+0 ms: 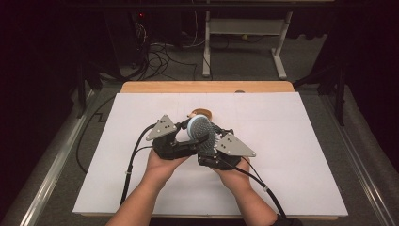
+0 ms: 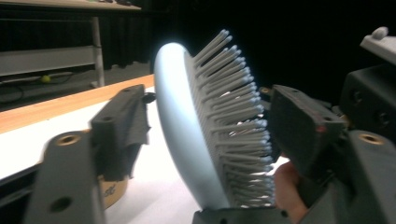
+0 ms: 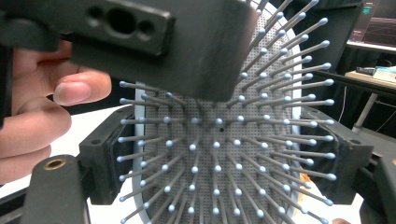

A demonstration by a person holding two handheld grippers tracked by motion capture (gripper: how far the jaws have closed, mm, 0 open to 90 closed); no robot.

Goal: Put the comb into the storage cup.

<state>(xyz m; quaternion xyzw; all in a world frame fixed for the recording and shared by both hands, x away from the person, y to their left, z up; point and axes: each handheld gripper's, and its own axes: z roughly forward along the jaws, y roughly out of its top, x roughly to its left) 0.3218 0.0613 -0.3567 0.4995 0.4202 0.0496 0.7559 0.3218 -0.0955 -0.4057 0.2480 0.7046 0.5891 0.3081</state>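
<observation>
A light blue paddle hairbrush (image 1: 201,128) with grey, blue-tipped bristles is held up over the white board. My right gripper (image 3: 224,149) is shut on the hairbrush (image 3: 219,177) across its width, one jaw on each edge of the head. My left gripper (image 2: 205,107) straddles the hairbrush (image 2: 187,140) front to back. One of its jaws rests on the bristle tips, while a small gap shows between the other jaw and the smooth back. In the high view the left gripper (image 1: 187,128) and right gripper (image 1: 210,142) meet at the brush, just above the two hands.
A small tan round object (image 1: 202,113) lies on the white board (image 1: 291,141) just behind the brush, seen low in the left gripper view as a tan round object (image 2: 112,192). A wooden table edge (image 1: 207,87) runs along the back. Cables and a desk frame (image 1: 244,28) stand on the floor beyond.
</observation>
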